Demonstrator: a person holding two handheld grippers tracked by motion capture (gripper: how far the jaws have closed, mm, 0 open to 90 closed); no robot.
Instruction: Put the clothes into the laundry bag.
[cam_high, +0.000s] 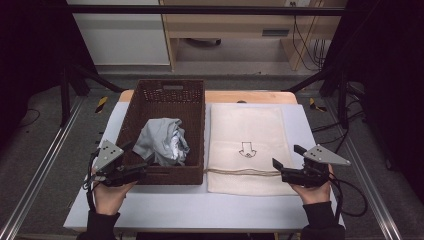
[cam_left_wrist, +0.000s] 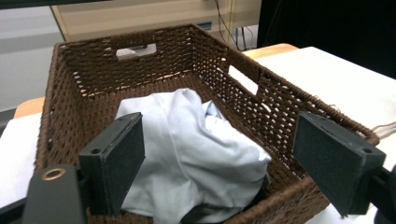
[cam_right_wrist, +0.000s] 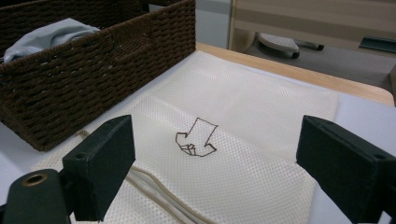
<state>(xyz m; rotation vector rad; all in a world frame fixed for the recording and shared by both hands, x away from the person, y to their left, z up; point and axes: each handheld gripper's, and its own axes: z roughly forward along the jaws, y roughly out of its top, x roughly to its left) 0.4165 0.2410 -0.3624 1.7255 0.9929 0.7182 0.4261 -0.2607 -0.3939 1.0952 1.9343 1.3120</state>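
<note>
A dark brown wicker basket (cam_high: 192, 125) (cam_left_wrist: 74, 93) (cam_right_wrist: 93, 70) stands on the left half of the white table and holds a crumpled pale blue-grey cloth (cam_high: 162, 141) (cam_left_wrist: 196, 149) (cam_right_wrist: 51, 32). To its right a cream mesh drawstring bag (cam_high: 247, 145) (cam_right_wrist: 243, 154) lies flat, with a small printed arrow mark (cam_high: 246, 149) (cam_right_wrist: 196, 137) and a cord (cam_high: 240, 172) near its front end. My left gripper (cam_high: 140, 157) (cam_left_wrist: 219, 163) is open at the basket's front left corner, its jaws on either side of the cloth. Open too, my right gripper (cam_high: 289, 157) (cam_right_wrist: 215, 172) hovers at the bag's front right corner.
The white table (cam_high: 200, 210) has a wooden edge (cam_high: 250, 96) at the back. Metal rails (cam_high: 45, 165) run along both sides, dark frame bars stand around, and a wooden desk (cam_high: 240, 25) with cables sits behind.
</note>
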